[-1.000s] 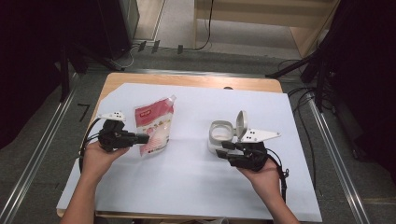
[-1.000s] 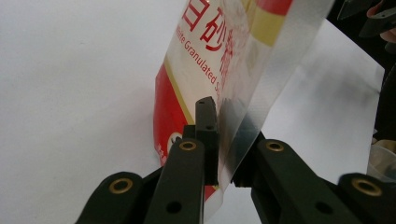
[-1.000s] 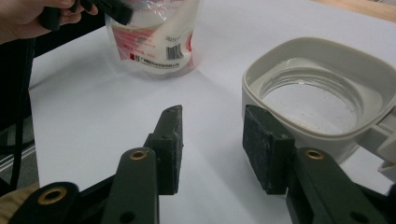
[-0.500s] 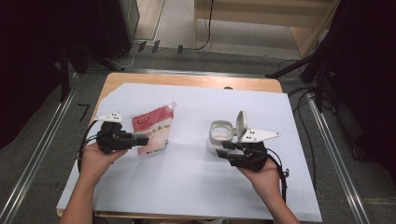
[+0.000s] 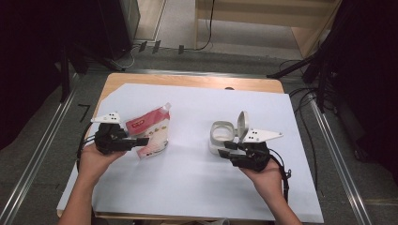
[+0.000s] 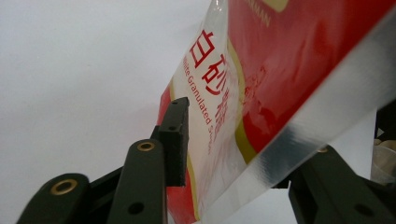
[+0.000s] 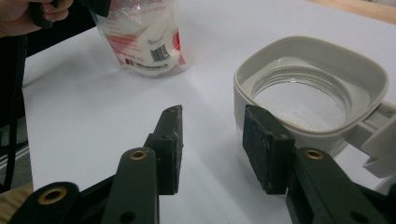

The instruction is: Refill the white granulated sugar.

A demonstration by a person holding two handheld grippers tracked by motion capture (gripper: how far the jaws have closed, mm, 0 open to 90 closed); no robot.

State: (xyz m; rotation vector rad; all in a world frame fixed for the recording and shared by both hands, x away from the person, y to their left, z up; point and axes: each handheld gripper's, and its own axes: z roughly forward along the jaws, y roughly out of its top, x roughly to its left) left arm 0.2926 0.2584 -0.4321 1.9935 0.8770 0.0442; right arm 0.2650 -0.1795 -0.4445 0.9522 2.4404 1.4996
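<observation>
My left claw (image 6: 233, 154): jaws just been opening, sugar bag (image 6: 261, 93) between them, pads off it. My right claw (image 7: 212, 149): jaws spread, empty, jar (image 7: 317, 84) just right of right pad.

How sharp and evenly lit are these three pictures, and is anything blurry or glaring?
High view: bright white sheet, dark, murky surroundings. Left gripper view: the sugar bag sits very close and soft, with glare on its clear edge. Right gripper view: crisp on the open jar, the bag behind slightly soft.
</observation>
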